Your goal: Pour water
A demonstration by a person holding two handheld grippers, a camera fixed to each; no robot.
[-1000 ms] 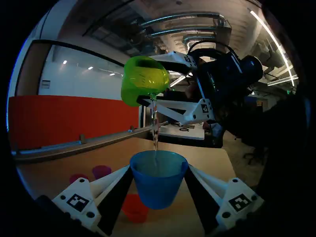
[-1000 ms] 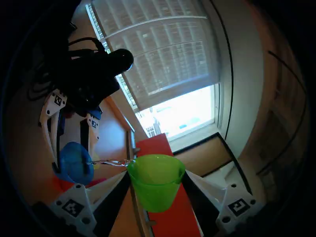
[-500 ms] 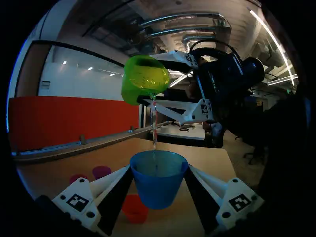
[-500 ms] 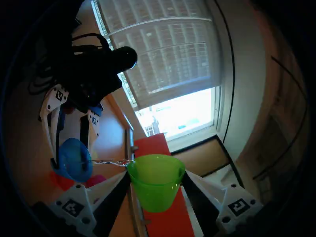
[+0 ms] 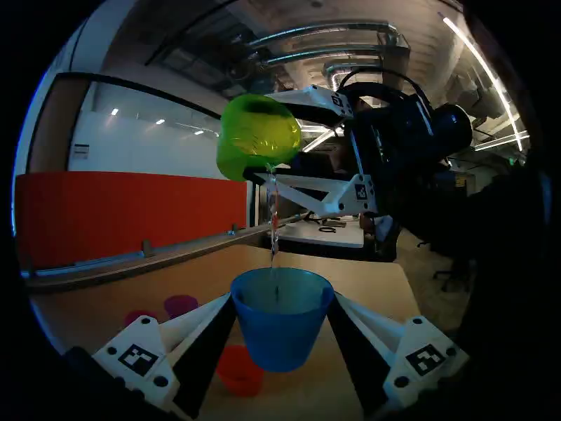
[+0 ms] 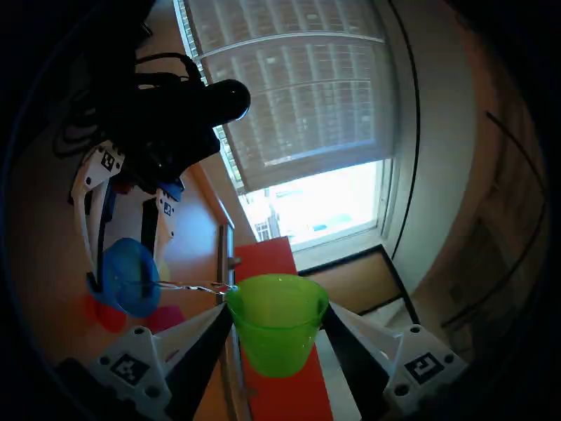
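Above wooden table (image 5: 372, 281), blue cup (image 5: 280, 323)

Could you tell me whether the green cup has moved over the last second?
Yes: in the left gripper view the green cup has risen slightly toward the ceiling pipes, which stay put.

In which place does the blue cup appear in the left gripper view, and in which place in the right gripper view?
Left gripper view: the blue cup is at the bottom centre, gripped by the left tool.
Right gripper view: the blue cup is at the left, below the middle, farther off.
Shared landmark: the green cup, from which a thin water stream runs into the blue cup.
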